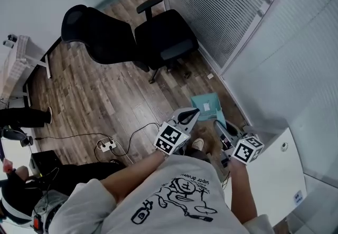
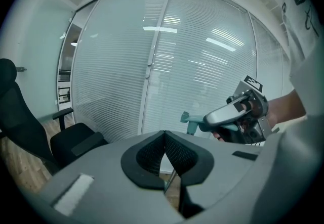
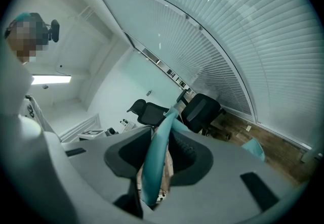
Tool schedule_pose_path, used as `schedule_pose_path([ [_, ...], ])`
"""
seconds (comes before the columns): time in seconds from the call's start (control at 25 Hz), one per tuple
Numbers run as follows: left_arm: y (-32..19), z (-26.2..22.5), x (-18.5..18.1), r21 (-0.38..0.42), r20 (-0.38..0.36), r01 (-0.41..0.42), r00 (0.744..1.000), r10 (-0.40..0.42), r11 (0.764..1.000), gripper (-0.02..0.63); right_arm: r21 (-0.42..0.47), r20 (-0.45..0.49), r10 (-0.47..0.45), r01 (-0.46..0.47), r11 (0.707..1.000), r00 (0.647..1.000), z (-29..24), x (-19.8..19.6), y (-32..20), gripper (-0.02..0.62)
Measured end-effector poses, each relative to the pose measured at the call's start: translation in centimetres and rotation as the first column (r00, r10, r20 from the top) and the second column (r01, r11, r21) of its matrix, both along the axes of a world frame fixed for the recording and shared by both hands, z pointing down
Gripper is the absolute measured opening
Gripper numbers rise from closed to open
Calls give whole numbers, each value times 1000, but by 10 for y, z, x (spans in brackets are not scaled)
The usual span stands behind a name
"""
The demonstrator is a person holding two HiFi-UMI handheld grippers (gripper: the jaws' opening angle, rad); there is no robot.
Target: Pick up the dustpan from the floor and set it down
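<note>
The teal dustpan [image 1: 207, 105] hangs low over the wood floor beside the glass wall, with its long handle [image 3: 156, 165] running up between the jaws of my right gripper [image 1: 221, 126]. The right gripper view shows both pads [image 3: 179, 143] pressing that handle, and the pan [image 3: 253, 148] far below to the right. My left gripper [image 1: 189, 117] is just left of the dustpan with its pads together on nothing [image 2: 165, 137]. In the left gripper view the right gripper [image 2: 238, 114] holds the handle's teal end [image 2: 190, 119].
Two black office chairs [image 1: 105, 37] [image 1: 166, 40] stand on the floor beyond. A glass wall with blinds [image 1: 227, 11] runs along the right. A power strip with cables [image 1: 107, 146] lies at the left, and a white cabinet top [image 1: 277, 175] is at the right.
</note>
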State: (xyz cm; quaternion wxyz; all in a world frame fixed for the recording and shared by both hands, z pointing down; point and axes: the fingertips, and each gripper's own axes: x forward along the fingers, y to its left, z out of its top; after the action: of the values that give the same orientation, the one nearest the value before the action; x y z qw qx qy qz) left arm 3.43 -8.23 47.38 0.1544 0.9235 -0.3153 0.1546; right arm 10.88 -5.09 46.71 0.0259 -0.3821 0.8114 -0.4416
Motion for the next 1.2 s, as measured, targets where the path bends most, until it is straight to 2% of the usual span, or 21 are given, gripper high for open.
schedule_pose_path([
  [0.48, 4, 54, 1, -47, 35, 6, 999, -4, 999, -6, -10, 15, 31, -31, 999, 999, 63, 3, -6, 95],
  [0.84, 1, 102, 3, -104, 55, 16, 998, -11, 994, -6, -42, 32, 35, -33, 999, 999, 111, 0, -11, 94],
  [1.2, 0, 140, 5, -138, 65, 35, 998, -26, 990, -6, -91, 62, 85, -79, 993, 994, 166, 6, -17, 92],
])
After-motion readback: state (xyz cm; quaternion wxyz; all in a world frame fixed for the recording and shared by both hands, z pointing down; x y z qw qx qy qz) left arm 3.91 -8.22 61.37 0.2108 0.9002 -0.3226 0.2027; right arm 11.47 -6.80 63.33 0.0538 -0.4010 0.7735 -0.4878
